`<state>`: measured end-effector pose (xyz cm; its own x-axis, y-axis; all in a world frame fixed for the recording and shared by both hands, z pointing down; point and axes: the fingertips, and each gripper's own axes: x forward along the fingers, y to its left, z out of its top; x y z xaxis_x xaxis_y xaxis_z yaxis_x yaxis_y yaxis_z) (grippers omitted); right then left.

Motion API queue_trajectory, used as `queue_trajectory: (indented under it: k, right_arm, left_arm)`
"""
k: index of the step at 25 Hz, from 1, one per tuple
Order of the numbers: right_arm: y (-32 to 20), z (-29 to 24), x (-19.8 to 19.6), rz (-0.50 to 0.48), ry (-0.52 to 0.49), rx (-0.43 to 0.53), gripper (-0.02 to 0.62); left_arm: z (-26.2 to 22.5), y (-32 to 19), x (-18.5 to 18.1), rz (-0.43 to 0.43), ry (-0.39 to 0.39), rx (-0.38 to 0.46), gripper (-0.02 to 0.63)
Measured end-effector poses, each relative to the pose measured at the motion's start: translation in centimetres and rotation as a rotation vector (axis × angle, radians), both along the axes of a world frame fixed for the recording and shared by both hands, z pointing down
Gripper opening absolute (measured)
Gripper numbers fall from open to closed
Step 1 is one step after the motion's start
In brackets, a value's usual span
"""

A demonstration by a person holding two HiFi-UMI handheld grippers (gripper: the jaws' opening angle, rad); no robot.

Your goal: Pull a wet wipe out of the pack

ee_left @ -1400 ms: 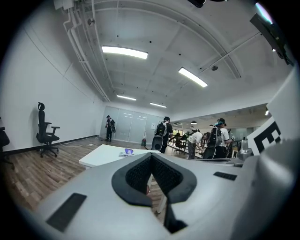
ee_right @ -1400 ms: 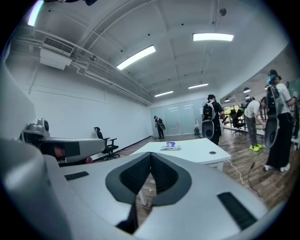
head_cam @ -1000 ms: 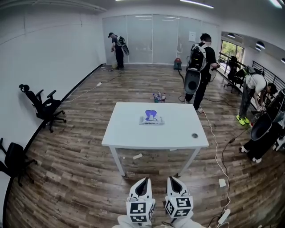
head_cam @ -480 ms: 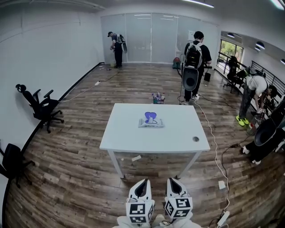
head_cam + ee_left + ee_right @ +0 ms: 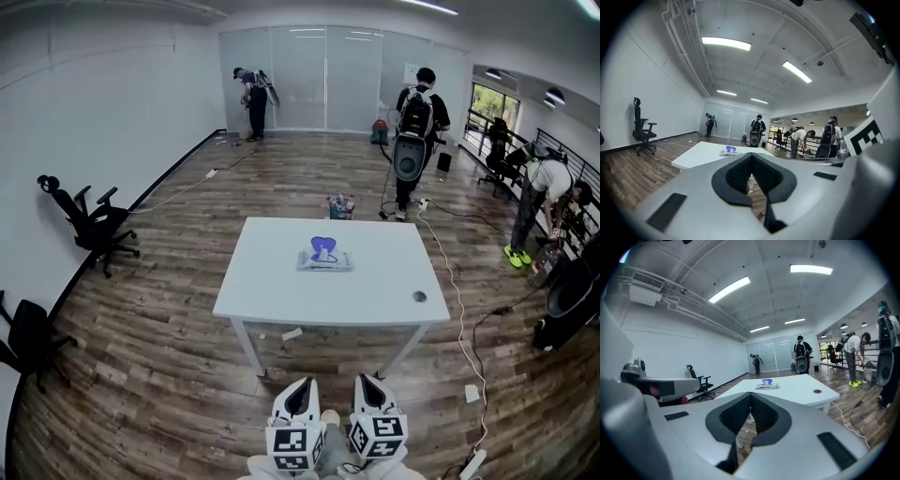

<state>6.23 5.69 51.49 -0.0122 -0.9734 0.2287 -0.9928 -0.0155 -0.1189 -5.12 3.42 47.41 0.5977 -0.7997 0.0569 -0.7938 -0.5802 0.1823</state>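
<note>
In the head view, the wet wipe pack (image 5: 324, 255) is lying flat near the middle of the white table (image 5: 272, 291), at 12 o'clock from the person and well apart from both tools. The left gripper (image 5: 302, 384) and right gripper (image 5: 367, 381) are hanging side by side at 6 o'clock, close to the body. Judging by that, no reach is under way yet.

In the left gripper view, the jaws are pressing together at their tips with nothing between them. The pack is showing far off at 11 o'clock, above the pads.

In the right gripper view, the jaws are likewise meeting at the tips and gripping nothing. The pack is sitting on the tabletop at 1 o'clock, beyond the tips.
</note>
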Motion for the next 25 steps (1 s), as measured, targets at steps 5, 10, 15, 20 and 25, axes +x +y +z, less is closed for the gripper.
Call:
queue_trajectory:
  k: [5, 10, 15, 20, 25]
  right_arm:
    - [-1.2, 0.0, 0.4, -0.011, -0.002, 0.004, 0.009]
    - [-2.6, -0.1, 0.7, -0.020, 0.000, 0.010, 0.009]
    - [-4.1, 0.2, 1.5, -0.030, 0.001, 0.010, 0.009]
    - [-5.9, 0.4, 1.9, -0.032, -0.001, 0.000, 0.009]
    - [-8.0, 0.8, 3.1, -0.035, 0.003, -0.006, 0.009]
  left_arm:
    - [-0.1, -0.9, 0.3, -0.011, -0.004, 0.005, 0.000]
    - [-0.3, -2.1, 0.5, -0.019, -0.007, 0.012, 0.000]
    - [0.1, -3.5, 1.4, -0.023, -0.009, 0.009, 0.000]
    - [0.3, -5.5, 1.8, -0.026, 0.000, -0.012, 0.000]
    - [0.8, -7.6, 2.9, -0.034, -0.002, -0.020, 0.000]
